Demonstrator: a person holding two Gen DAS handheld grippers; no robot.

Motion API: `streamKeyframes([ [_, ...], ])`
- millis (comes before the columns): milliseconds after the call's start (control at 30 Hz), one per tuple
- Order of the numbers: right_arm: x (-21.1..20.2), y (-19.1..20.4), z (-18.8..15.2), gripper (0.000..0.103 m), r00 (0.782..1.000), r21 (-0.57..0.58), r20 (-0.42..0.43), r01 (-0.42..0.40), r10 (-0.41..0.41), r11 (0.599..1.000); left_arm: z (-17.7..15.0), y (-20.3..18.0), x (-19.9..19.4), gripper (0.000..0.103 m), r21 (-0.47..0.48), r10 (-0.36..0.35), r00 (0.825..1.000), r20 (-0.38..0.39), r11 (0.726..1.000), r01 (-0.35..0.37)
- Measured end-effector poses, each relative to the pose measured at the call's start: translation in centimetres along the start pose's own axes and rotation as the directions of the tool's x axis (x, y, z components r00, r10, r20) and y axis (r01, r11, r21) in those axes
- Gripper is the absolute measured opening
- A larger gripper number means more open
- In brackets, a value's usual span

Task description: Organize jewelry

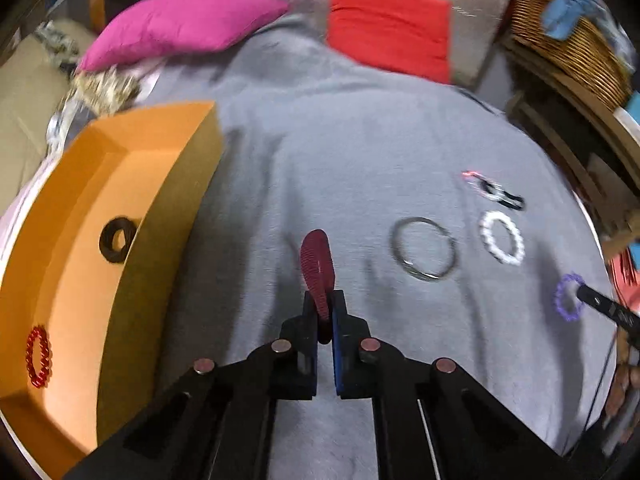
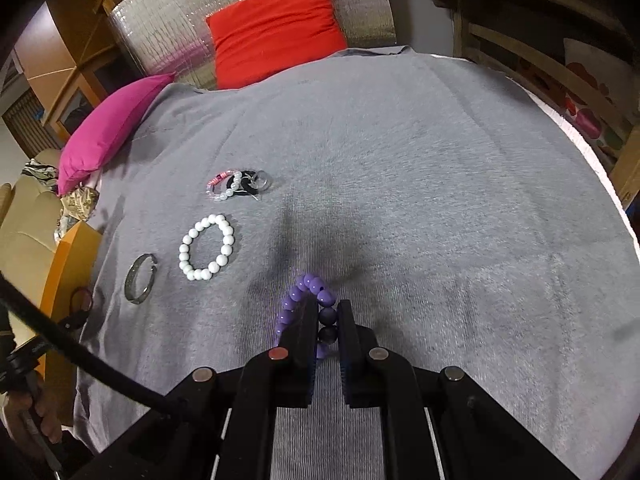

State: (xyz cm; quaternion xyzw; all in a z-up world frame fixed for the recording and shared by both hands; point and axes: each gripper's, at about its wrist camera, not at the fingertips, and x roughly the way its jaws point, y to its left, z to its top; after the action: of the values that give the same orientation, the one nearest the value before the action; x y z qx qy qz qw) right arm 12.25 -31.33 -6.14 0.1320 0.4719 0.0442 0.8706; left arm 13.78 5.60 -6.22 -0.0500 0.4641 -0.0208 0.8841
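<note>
left gripper (image 1: 324, 312), nearest the lens in the left wrist view: fingers closed on a dark red ribbed bangle (image 1: 317, 268), which stands on edge between the pads and rises above their tips, over the grey blanket (image 1: 320, 152). right gripper (image 2: 326, 316), nearest the lens in the right wrist view: fingers closed on a purple bead bracelet (image 2: 310, 296), several beads pinched between the pads, the rest of the loop spilling out to the left of the tips and ahead of them.

landmark: the orange tray (image 1: 80, 216), at the blanket's left edge. inside it lie a dark ring-shaped band (image 1: 117, 239) and a red beaded bracelet (image 1: 39, 355), well apart, the red one nearer the camera. right of the tray, on the blanket, come in order a silver bangle (image 1: 423, 248), a white bead bracelet (image 1: 502, 238) just beside it, and farther from the tray and slightly beyond, a tangled cluster of pink, clear and black pieces (image 2: 238, 186), the pieces touching.

beyond the tray, at the far end of the blanket, a magenta cushion (image 1: 188, 24) and a red cushion (image 1: 390, 26) rest against a silvery backing (image 2: 168, 28). the left wrist view is motion-blurred.
</note>
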Motion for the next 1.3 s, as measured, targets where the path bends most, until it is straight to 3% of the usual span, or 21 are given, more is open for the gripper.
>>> streamKeyframes([
  [200,0.0,0.2,-0.5,0.010,1.000,-0.002,0.001,-0.013,0.013,1.000,-1.2,-1.7,-1.6,0.006,0.031,-0.074,0.997,0.009,0.997,0.073],
  [400,-0.5,0.4,-0.9,0.010,1.000,-0.004,0.006,-0.024,0.024,1.000,-1.5,-3.8,-2.1,0.006,0.076,-0.102,0.995,0.014,0.992,0.101],
  [767,-2.8,3.0,-1.9,0.010,0.999,-0.063,0.020,-0.039,0.040,0.997,-3.9,-6.8,-3.0,0.006,0.130,-0.071,0.997,-0.007,0.989,0.071],
  [1300,-5.6,8.6,-3.1,0.010,0.998,-0.175,0.045,-0.043,0.051,0.984,-5.2,-3.9,-6.4,0.006,0.082,-0.020,0.999,0.039,0.996,0.017],
])
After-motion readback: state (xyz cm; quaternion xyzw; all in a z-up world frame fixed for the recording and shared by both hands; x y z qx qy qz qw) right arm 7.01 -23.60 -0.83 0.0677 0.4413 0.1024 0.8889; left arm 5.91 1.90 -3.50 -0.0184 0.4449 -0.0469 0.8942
